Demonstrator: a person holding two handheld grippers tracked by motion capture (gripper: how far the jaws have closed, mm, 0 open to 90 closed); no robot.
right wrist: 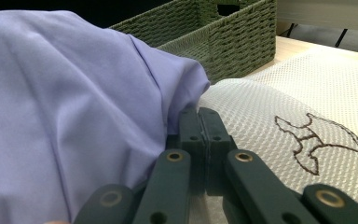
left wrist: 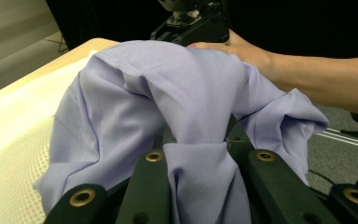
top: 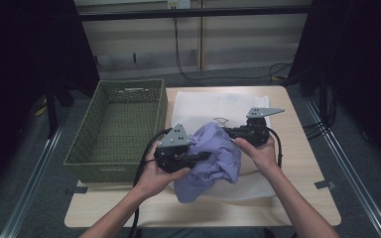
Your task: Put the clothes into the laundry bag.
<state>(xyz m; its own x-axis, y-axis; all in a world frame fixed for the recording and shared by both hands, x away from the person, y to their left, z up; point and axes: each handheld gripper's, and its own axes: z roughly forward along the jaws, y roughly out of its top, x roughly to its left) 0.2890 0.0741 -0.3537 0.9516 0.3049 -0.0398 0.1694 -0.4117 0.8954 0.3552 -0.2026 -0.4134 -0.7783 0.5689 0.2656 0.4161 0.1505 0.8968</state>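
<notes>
Wooden table (top: 302,163), pale, with everything else resting on it. Green woven basket (top: 116,131) along the left side of the table, long and deep. White waffle-weave towel (top: 213,106) spread flat just right of the basket, touching or nearly touching its wall; a dark stitched figure (right wrist: 314,140) on the towel's surface, seen up close in the right gripper view. Lilac cloth (top: 213,161), bunched and rumpled, on the near part of the towel, right of the basket's near corner, held up between the two tools, with a loose flap hanging toward the near edge of the table.

Left gripper (left wrist: 196,149), in the person's left hand (top: 154,176), near the basket's near right corner: jaws clamped on a gathered fold of the lilac cloth, fabric pinched and puckered between them in the left gripper view. Right gripper (right wrist: 199,123), in the right hand (top: 263,151), farther from the basket, at the cloth's far right side: jaws pressed together, flat face to flat face, tips right at the cloth's edge and just above the towel; cannot tell whether any fabric is caught between them, since the cloth drapes over their left side and hides the tips.
</notes>
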